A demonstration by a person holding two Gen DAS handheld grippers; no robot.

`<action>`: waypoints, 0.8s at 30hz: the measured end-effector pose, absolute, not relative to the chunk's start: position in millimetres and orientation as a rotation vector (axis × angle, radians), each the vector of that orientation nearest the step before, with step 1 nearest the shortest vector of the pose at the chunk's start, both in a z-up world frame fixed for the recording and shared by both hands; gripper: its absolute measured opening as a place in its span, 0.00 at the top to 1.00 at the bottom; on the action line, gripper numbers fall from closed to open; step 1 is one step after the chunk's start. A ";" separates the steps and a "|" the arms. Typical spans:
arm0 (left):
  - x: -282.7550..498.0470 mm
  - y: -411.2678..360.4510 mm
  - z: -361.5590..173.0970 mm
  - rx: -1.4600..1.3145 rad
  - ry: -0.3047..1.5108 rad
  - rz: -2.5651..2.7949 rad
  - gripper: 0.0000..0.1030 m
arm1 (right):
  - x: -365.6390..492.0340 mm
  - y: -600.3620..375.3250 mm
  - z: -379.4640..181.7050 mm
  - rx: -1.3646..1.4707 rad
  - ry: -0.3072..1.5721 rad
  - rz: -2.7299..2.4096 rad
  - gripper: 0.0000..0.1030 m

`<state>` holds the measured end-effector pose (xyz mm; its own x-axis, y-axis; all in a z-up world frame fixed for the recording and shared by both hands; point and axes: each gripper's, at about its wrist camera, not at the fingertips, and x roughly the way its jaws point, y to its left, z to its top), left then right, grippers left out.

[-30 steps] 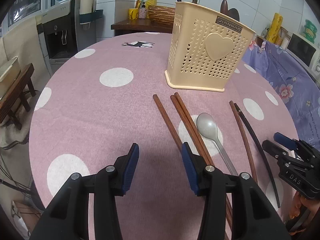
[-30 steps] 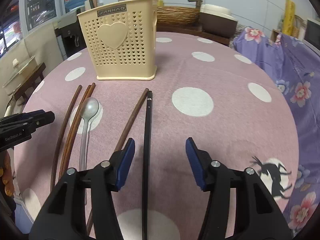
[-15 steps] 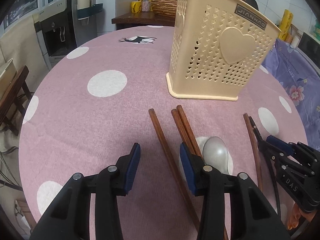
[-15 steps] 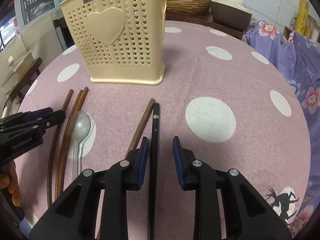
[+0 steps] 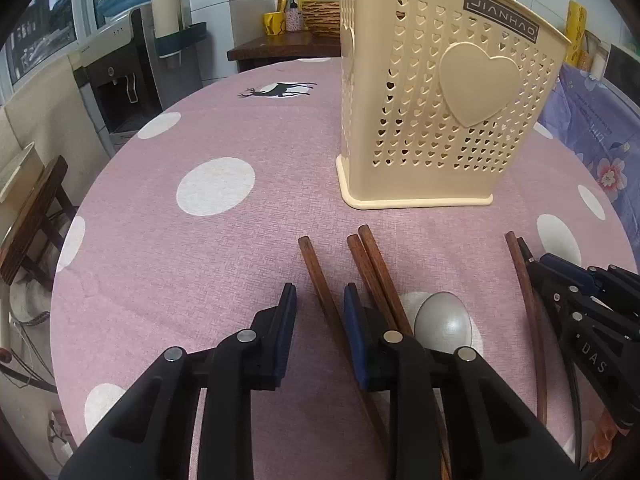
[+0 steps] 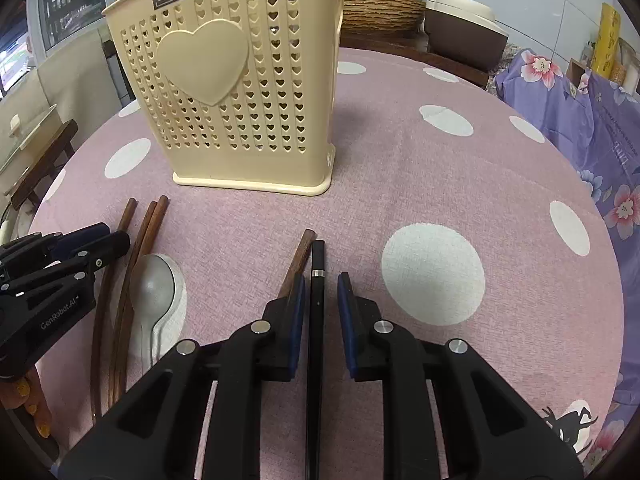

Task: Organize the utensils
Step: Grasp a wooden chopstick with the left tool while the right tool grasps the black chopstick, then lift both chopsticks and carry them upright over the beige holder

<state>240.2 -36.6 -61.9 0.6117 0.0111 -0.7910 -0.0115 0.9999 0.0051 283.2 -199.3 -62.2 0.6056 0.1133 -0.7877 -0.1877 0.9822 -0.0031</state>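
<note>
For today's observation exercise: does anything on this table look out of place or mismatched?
Yes. One black chopstick lies among brown wooden chopsticks, with no black partner in view. The chopsticks and the spoon all lie loose on the tablecloth, outside the holder.

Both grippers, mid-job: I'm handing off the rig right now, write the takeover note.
Left gripper: jaws closing around a lone brown chopstick, not pinched.
Right gripper: jaws closing around the black chopstick, gap still visible.
Brown pair, spoon and another brown chopstick lie on the tablecloth before the beige holder.
Done: nothing lifted.
Left: grip, load everything.
</note>
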 end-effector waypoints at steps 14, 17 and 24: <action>239.5 -40.0 -60.8 -0.022 0.912 0.018 0.90 | 287.1 -203.1 -61.9 -0.052 0.903 0.175 0.92; 242.2 -39.8 -60.4 -0.022 0.914 0.014 0.90 | 288.3 -205.9 -61.9 -0.029 0.904 0.182 0.92; 246.0 -36.3 -58.5 -0.046 0.905 -0.010 0.92 | 284.7 -213.7 -54.1 0.018 0.865 0.191 0.92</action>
